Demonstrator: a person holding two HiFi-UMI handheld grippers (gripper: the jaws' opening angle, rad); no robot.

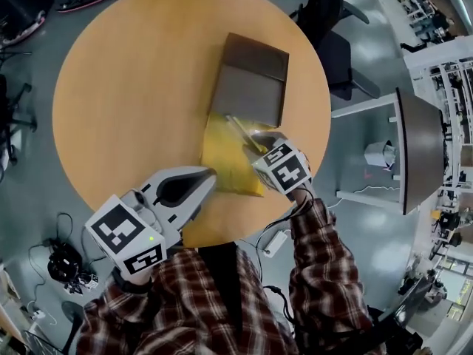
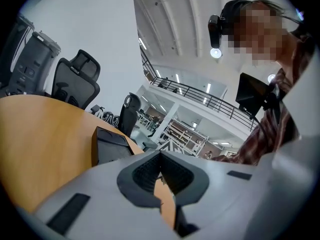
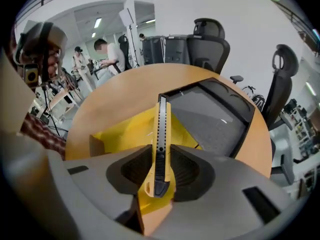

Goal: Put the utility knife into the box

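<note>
Nearest, at the near edge of a round wooden table (image 1: 133, 87), the left gripper (image 1: 211, 174) has its jaws pressed together with nothing between them. Just to its right, the right gripper (image 1: 260, 150) is clamped on the handle end of a yellow utility knife (image 3: 160, 134). The knife is held above a yellow sheet (image 1: 225, 161) that lies flat on the table, and its tip points at the near edge of the box (image 1: 251, 87). The box is dark, shallow and open, and it touches the sheet's far edge. Office chairs (image 3: 207, 41) stand beyond the table.
</note>
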